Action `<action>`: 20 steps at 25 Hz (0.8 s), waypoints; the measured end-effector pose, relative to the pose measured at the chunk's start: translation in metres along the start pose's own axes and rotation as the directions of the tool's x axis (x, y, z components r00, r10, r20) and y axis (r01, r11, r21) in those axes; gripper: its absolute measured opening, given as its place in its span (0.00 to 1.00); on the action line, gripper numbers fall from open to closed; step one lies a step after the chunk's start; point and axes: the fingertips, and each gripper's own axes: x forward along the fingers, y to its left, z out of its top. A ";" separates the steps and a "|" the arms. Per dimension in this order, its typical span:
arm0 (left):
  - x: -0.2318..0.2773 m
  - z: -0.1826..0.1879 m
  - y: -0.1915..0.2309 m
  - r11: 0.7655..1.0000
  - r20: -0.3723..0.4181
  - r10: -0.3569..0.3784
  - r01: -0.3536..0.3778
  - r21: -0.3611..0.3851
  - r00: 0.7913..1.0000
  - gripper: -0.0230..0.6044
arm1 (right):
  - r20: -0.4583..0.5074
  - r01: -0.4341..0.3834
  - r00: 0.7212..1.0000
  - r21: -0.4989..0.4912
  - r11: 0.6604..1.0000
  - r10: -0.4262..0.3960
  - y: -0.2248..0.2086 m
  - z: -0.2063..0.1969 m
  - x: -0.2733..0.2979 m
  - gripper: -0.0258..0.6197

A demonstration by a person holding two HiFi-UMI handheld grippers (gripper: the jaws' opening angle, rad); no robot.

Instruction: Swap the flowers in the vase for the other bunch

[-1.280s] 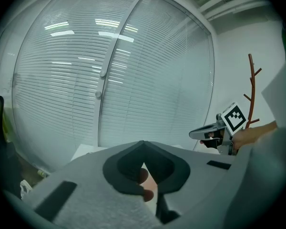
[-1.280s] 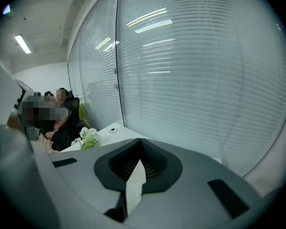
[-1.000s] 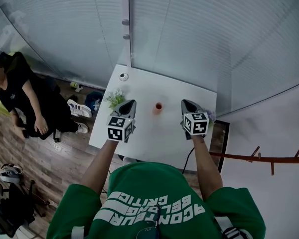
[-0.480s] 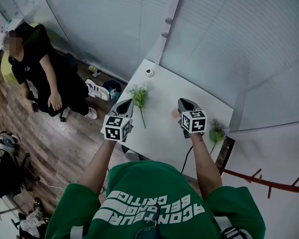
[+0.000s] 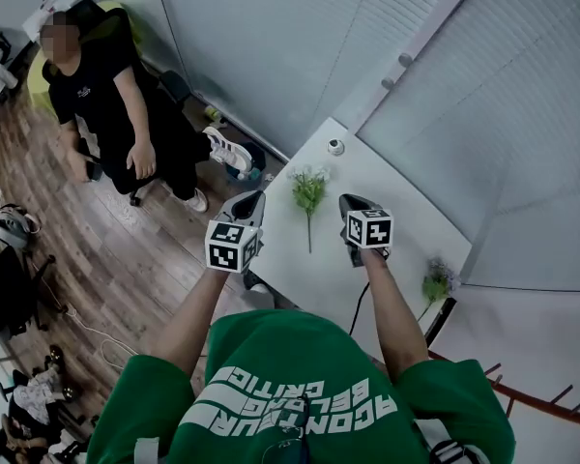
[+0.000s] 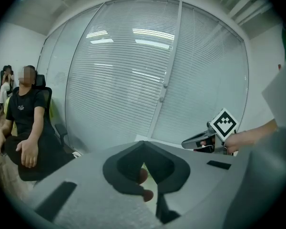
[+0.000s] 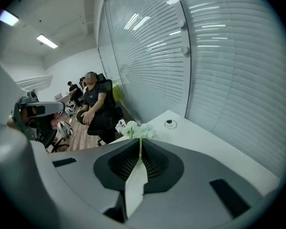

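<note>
Head view: the white bunch (image 5: 308, 189) lay flat on the tabletop (image 5: 396, 206) between the left tongs (image 5: 254, 199) and right tongs (image 5: 348, 201), with the purple bunch (image 5: 435, 283) out at the right edge. Left gripper view: the left tongs were pinched together, gripping nothing. Right gripper view: the right tongs were closed and empty too, with the white bunch just beyond their tips.

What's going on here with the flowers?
A person in a green shirt holds a gripper in each hand at a white table. The left gripper and right gripper are both shut, holding nothing. A white flower bunch lies on the table between them; a purple bunch sits at its right edge.
</note>
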 end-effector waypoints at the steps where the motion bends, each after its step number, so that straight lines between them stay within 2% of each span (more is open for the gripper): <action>1: 0.001 -0.001 0.002 1.000 -0.004 -0.006 0.006 0.001 1.000 0.04 | -0.022 -0.012 1.000 0.010 1.000 0.012 0.003 0.000 0.009 0.07; 6: 0.006 -0.003 0.015 1.000 -0.017 -0.031 0.031 -0.005 0.999 0.04 | -0.160 -0.048 0.986 0.055 0.997 0.056 0.022 -0.010 0.054 0.10; 11: 0.018 -0.009 0.022 0.998 -0.040 -0.066 0.066 0.005 0.997 0.04 | -0.260 -0.043 0.964 0.069 0.997 0.059 0.026 -0.020 0.103 0.31; 13: 0.020 -0.010 0.032 0.998 -0.046 -0.063 0.063 -0.002 0.997 0.04 | -0.290 -0.026 0.956 0.085 0.996 0.050 0.024 -0.021 0.123 0.37; 15: 0.021 -0.010 0.043 0.998 -0.054 -0.059 0.059 -0.001 0.997 0.04 | -0.331 0.000 0.943 0.098 0.995 0.032 0.022 -0.026 0.142 0.37; 20: 0.025 -0.019 0.054 0.998 -0.095 -0.059 0.057 -0.021 0.994 0.04 | -0.458 0.049 0.889 0.124 0.991 0.013 0.006 -0.062 0.169 0.37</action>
